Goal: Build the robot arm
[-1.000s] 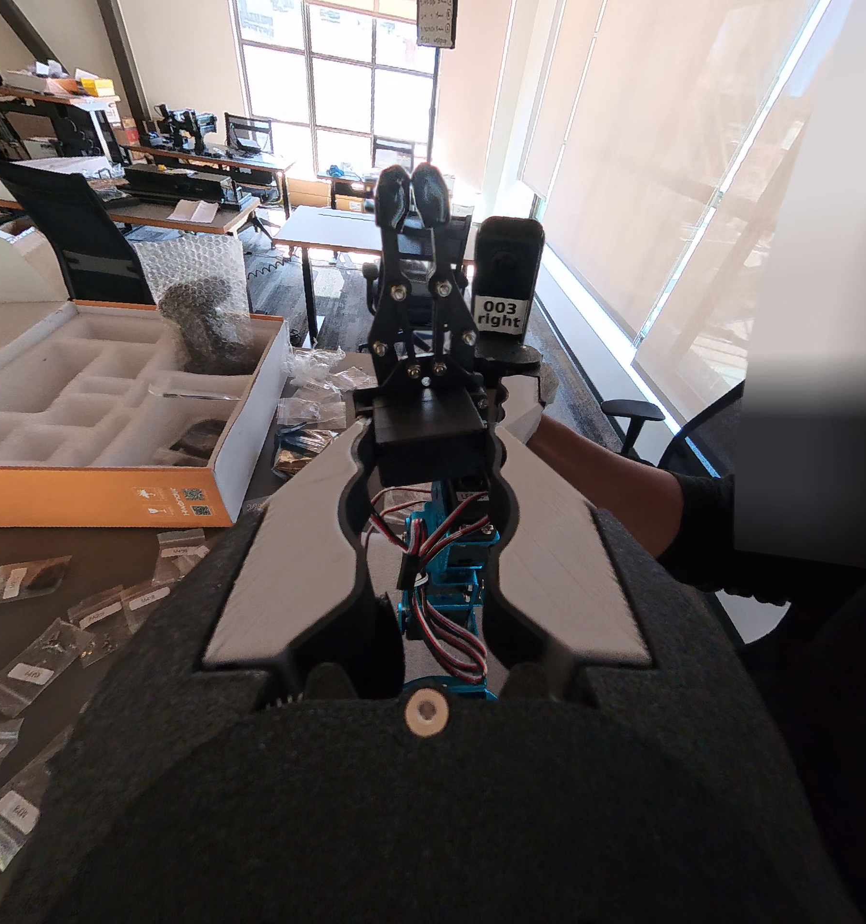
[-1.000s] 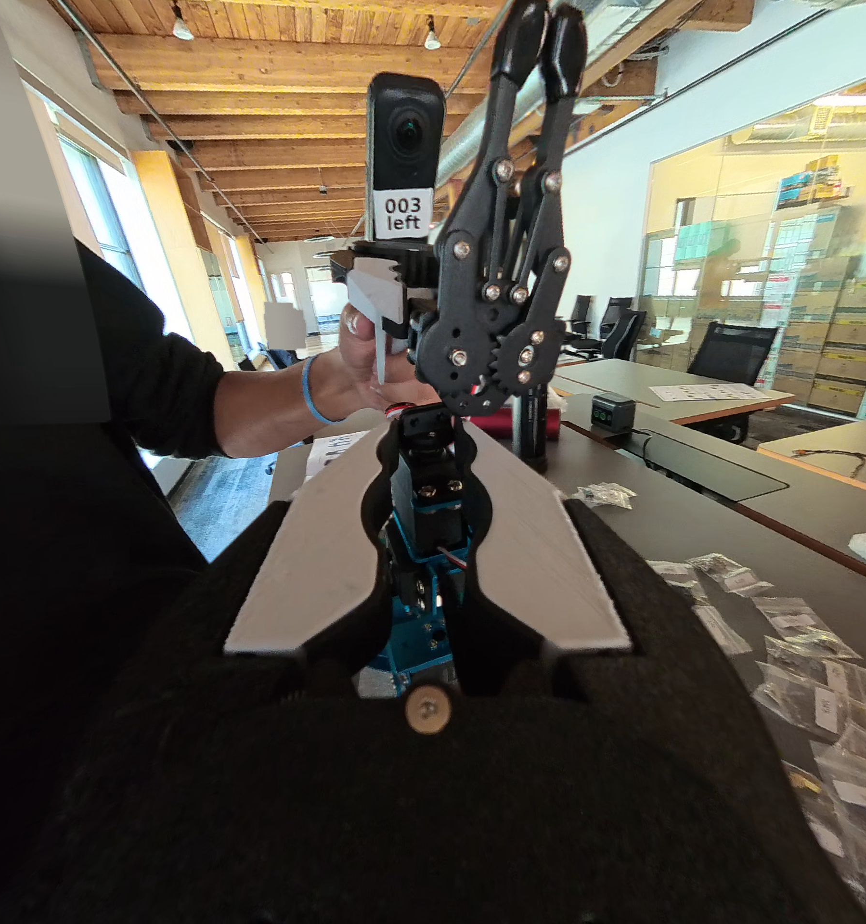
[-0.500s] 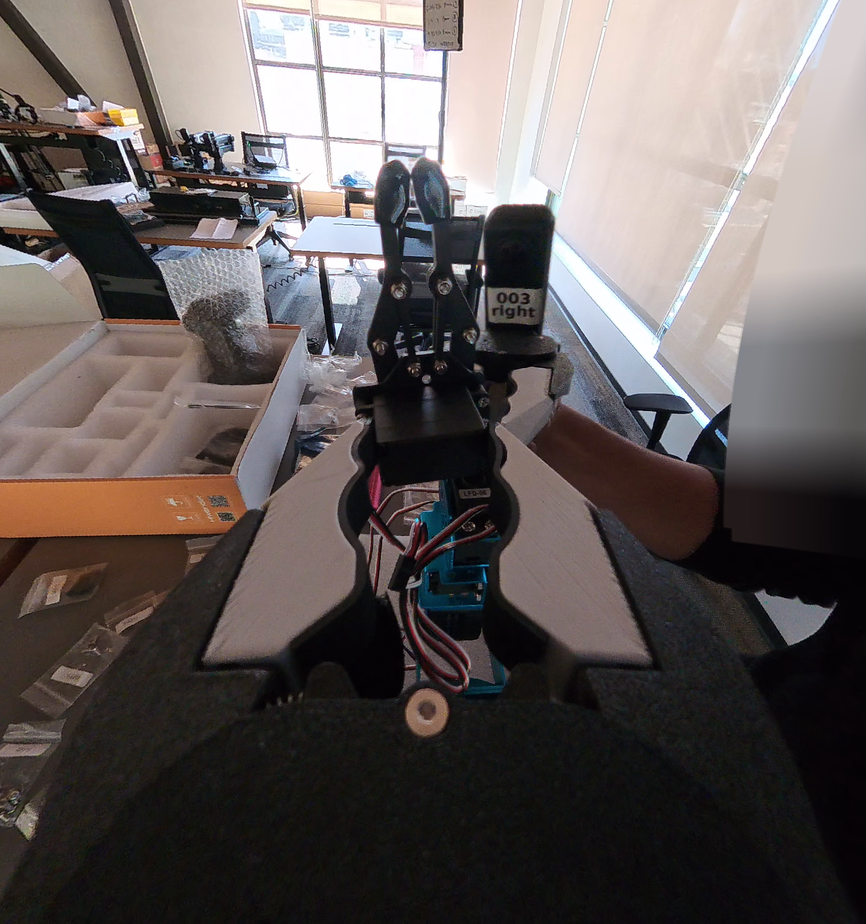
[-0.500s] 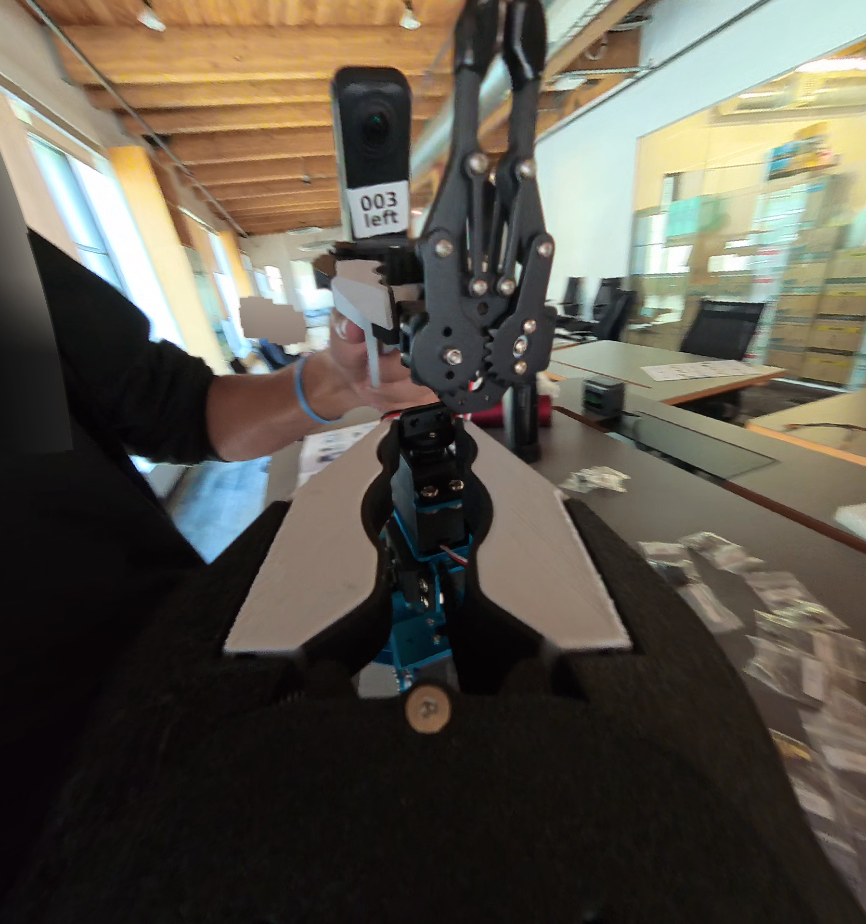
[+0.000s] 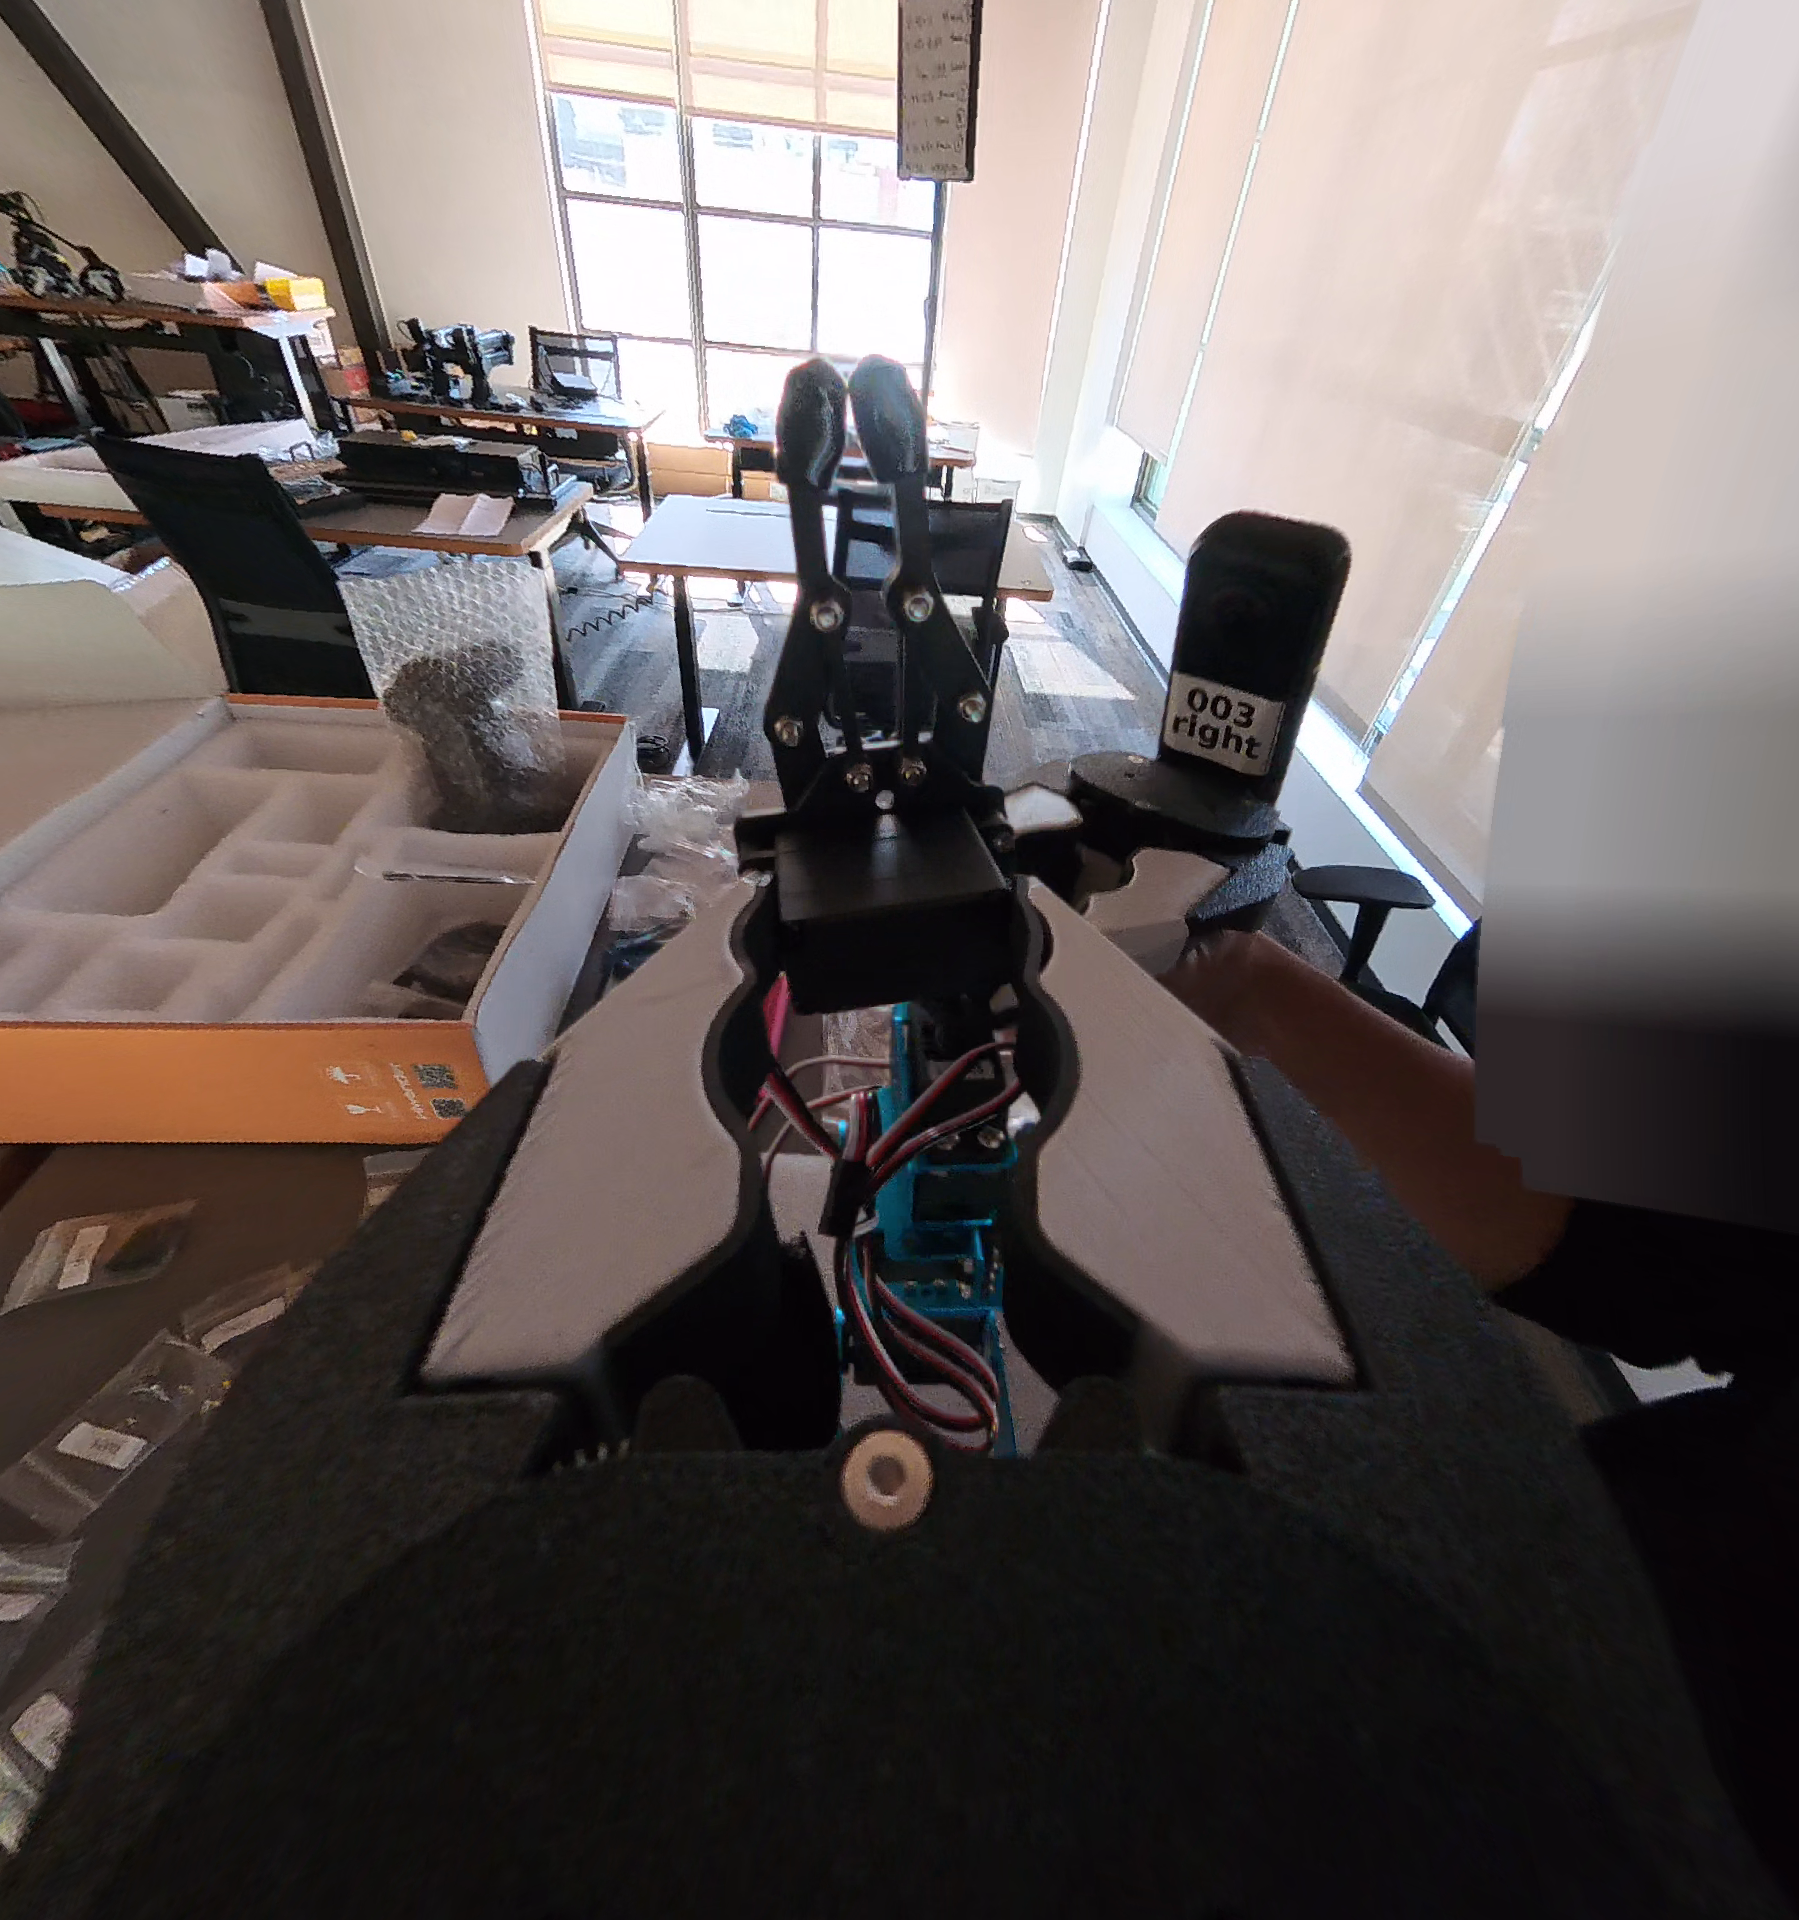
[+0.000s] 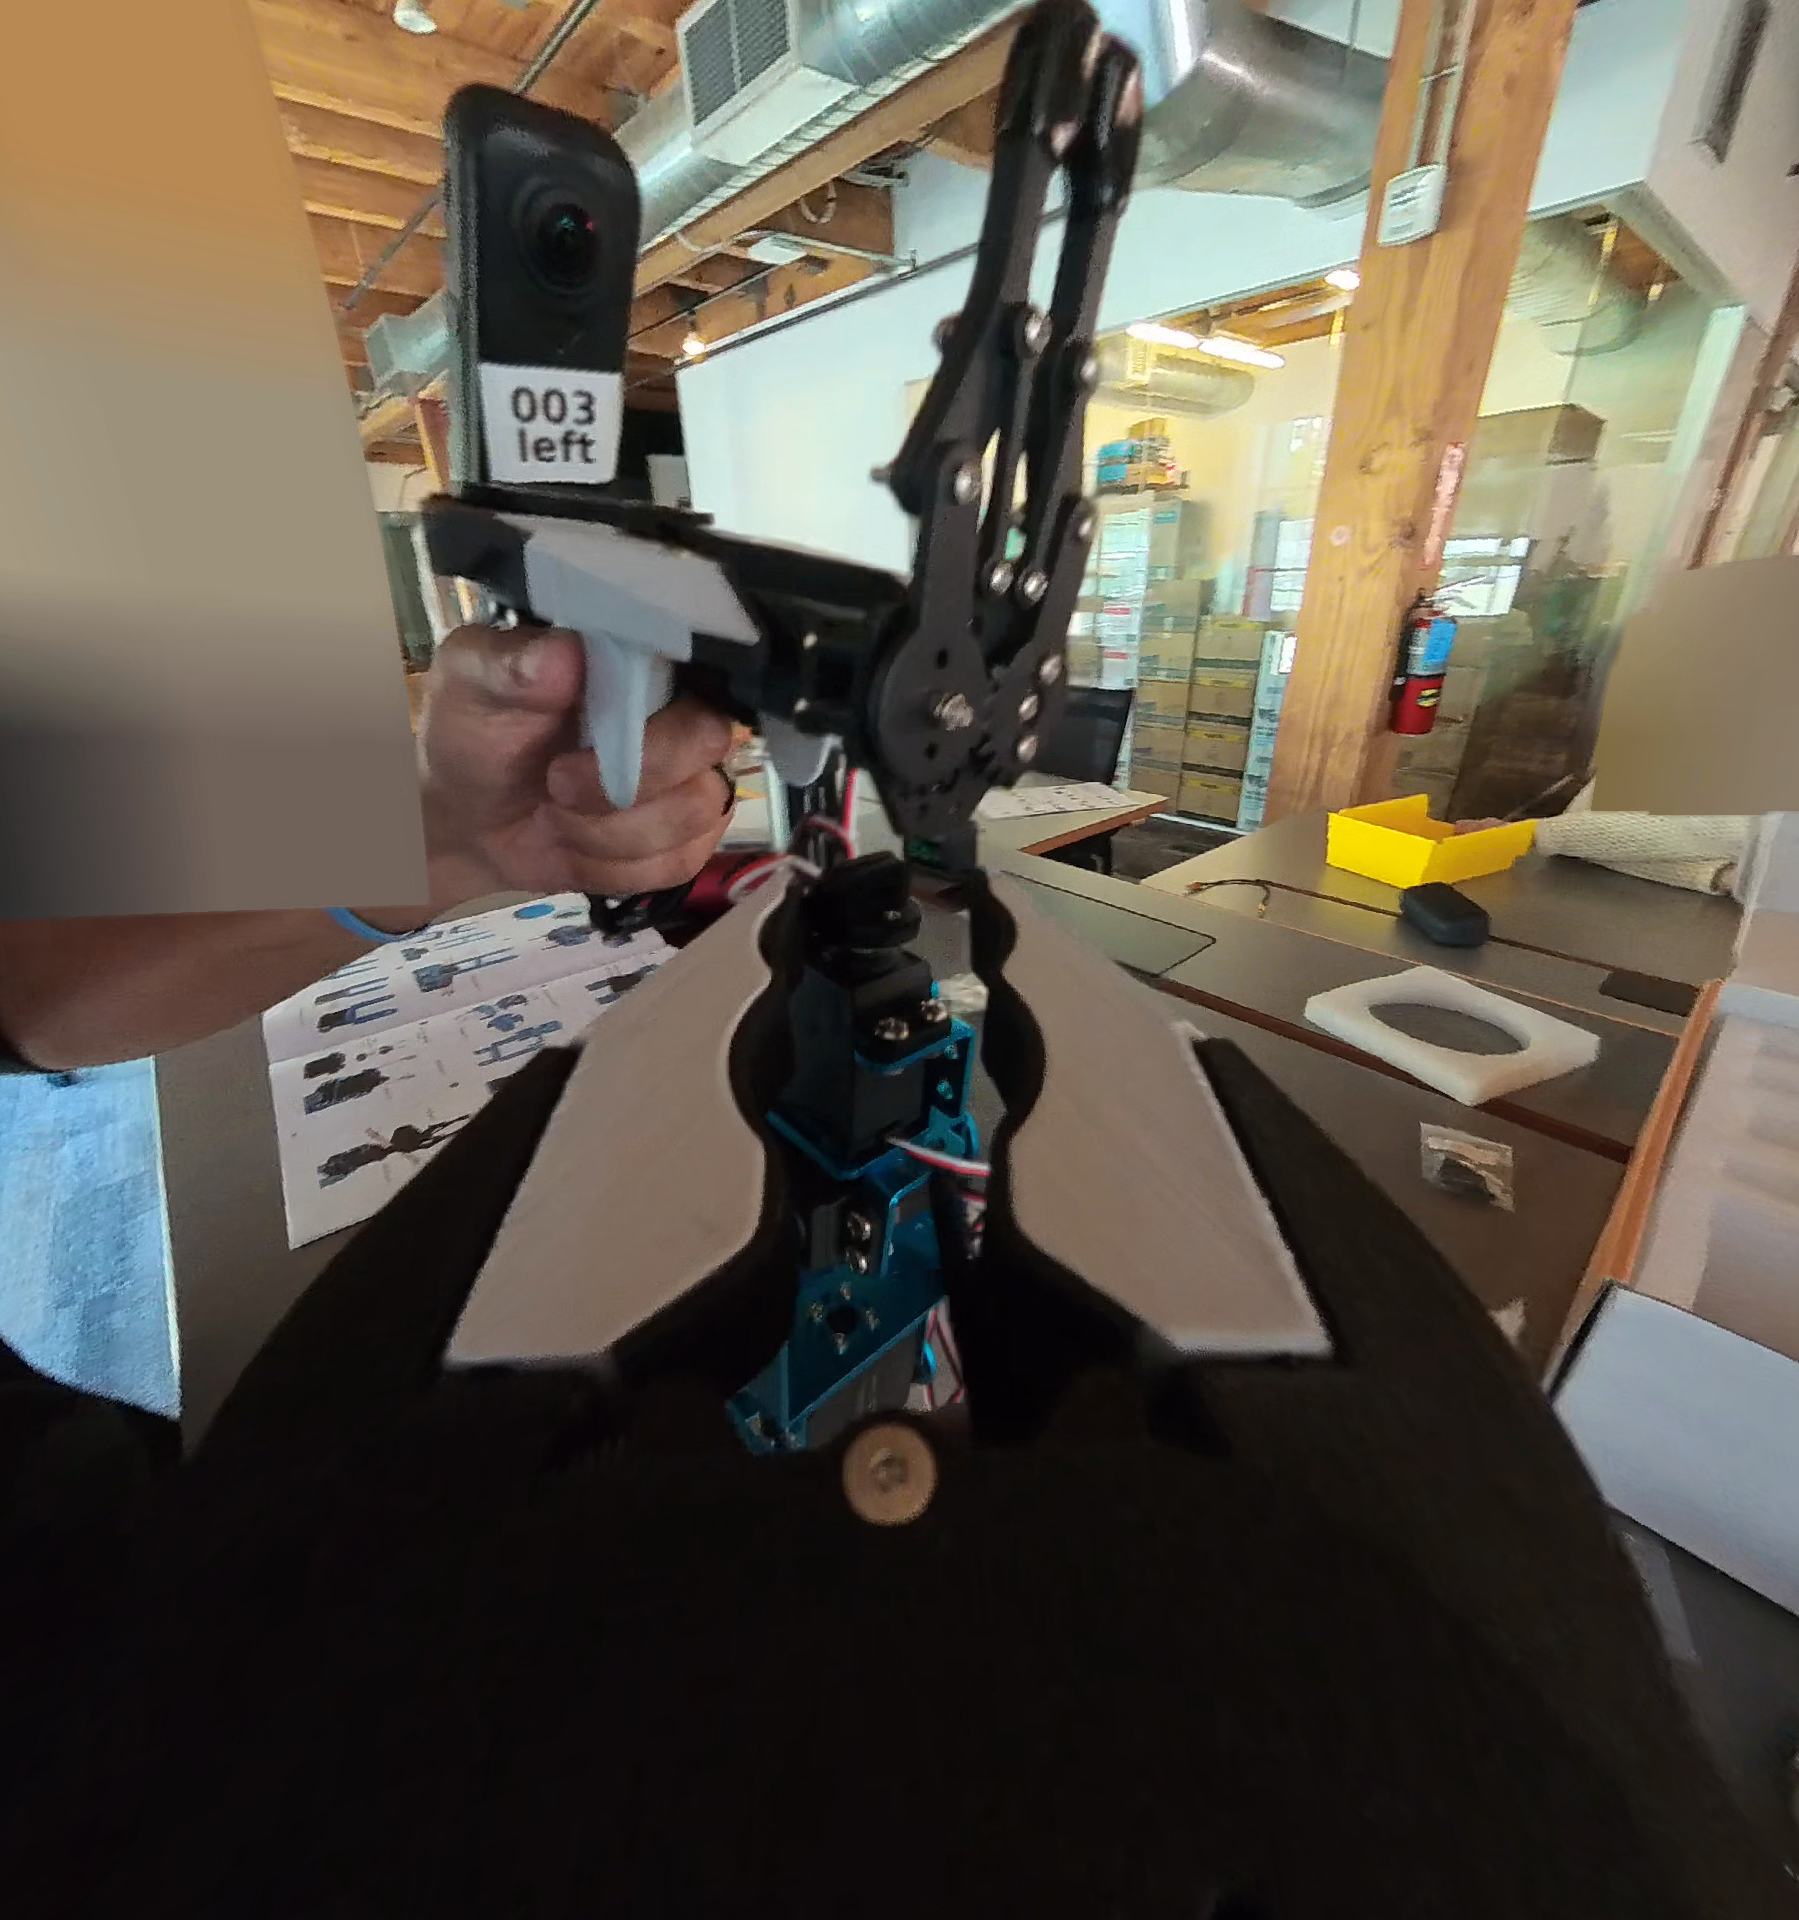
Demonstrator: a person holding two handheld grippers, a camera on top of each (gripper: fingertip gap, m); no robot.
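A small robot arm kit stands upright between both grippers: black claw (image 5: 853,582) on top, black servo block (image 5: 890,914) below it, blue metal brackets (image 5: 926,1205) and red-white-black wires underneath. My left gripper (image 5: 890,935) is shut on the servo block. My right gripper (image 6: 879,935) is closed around the lower black servo (image 6: 859,1023) in its blue bracket (image 6: 853,1299), with the claw (image 6: 999,540) rising above. The left gripper (image 6: 666,613), in a hand, shows side-on in the right wrist view. The right gripper (image 5: 1155,883) shows behind the kit in the left wrist view.
An orange-sided box with a white foam insert (image 5: 251,883) holds a bubble-wrapped part (image 5: 469,707). Small plastic bags (image 5: 95,1257) lie on the dark table. An instruction sheet (image 6: 427,1029), a white foam ring (image 6: 1446,1029), a yellow bin (image 6: 1425,842) and a white box (image 6: 1726,1455) lie around. The left gripper's tips are roughly 4 cm from the right gripper's.
The right gripper has swung round to the kit's side; its view now faces the yellow bin and wooden post. In the left view its camera has shifted right and lower. Both grips hold.
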